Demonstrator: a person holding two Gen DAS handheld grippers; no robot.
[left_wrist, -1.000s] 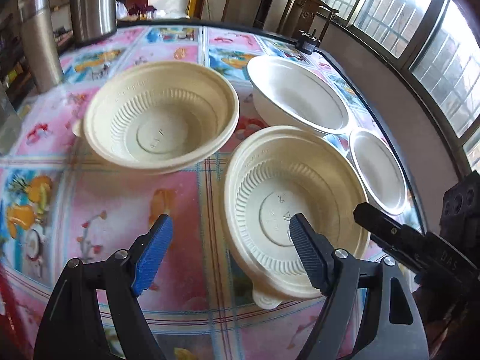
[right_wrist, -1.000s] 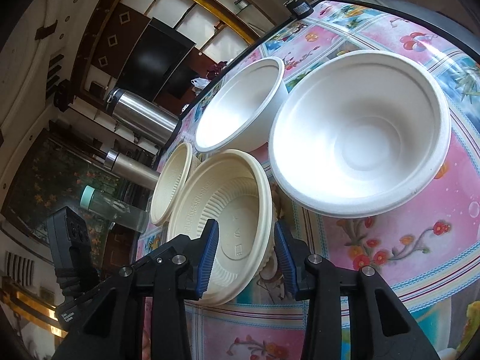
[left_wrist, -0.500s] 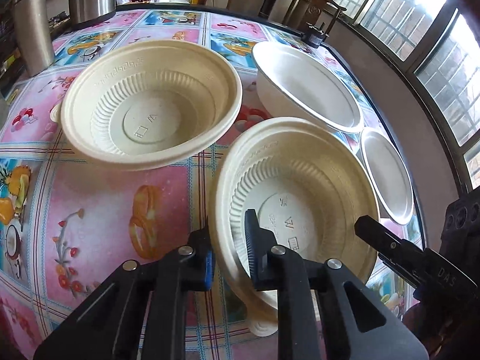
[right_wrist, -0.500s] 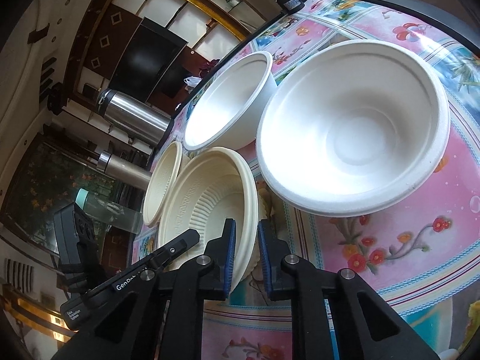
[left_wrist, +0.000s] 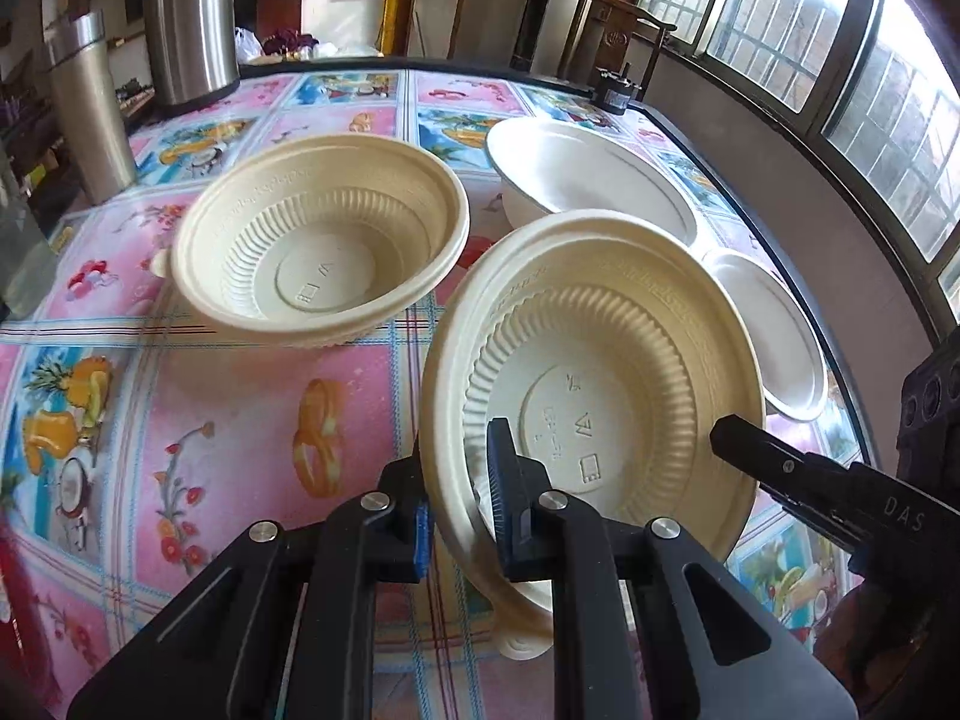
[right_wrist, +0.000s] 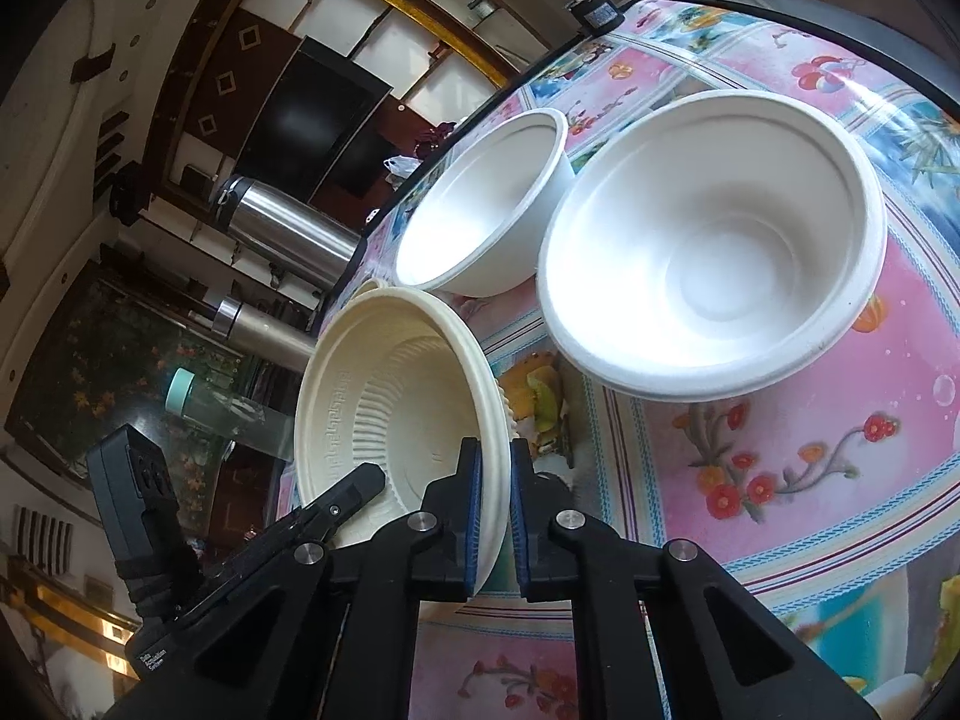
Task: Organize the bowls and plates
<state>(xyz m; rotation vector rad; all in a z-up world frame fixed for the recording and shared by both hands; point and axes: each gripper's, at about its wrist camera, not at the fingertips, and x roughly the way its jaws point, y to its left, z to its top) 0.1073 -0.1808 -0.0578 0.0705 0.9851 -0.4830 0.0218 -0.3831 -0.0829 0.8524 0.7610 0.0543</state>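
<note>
Two white bowls (right_wrist: 714,252) flank the clamped ribbed bowl (left_wrist: 600,396).

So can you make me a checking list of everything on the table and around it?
Surface: table under a pink cloth printed with fruit and flowers.
Job's things: near beige bowl, tilted, gripped at two rim spots; second beige bowl upright; two white bowls, the near one and the far one, both upright and not stacked.
Clutter: steel flask; steel tumbler; small black device at the far edge.
Grippers: left tool and right tool each clamp the near beige bowl's rim.
Cables: nothing seen.
Surroundings: windows; wooden chair.
</note>
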